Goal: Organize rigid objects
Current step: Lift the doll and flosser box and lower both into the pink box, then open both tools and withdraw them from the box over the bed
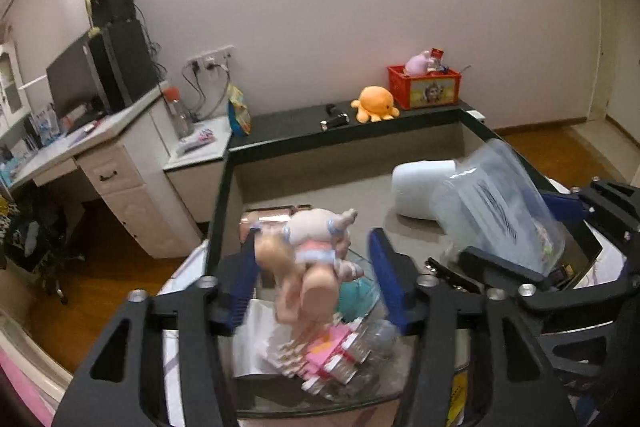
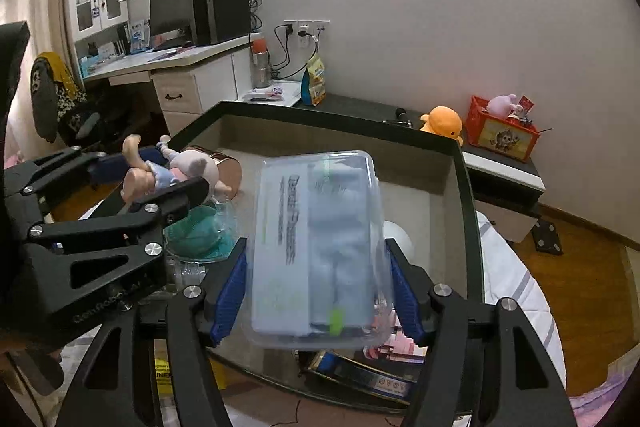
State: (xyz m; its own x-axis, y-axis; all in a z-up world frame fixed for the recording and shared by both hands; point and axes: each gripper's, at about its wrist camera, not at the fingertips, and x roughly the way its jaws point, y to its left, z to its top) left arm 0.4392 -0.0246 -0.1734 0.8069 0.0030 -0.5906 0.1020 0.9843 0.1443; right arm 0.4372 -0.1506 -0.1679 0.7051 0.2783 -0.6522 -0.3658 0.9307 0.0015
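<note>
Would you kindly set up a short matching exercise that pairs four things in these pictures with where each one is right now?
Things:
1. doll
2. clear plastic box
3. orange plush octopus
4. pink plush toy

Places:
A. in the red crate
B. between the fingers of the right hand-held gripper
C. on the dark ledge beside the red crate
D. between the fingers of the left hand-held gripper

Pairs: 1-D, 2-B, 3-C, 4-A
</note>
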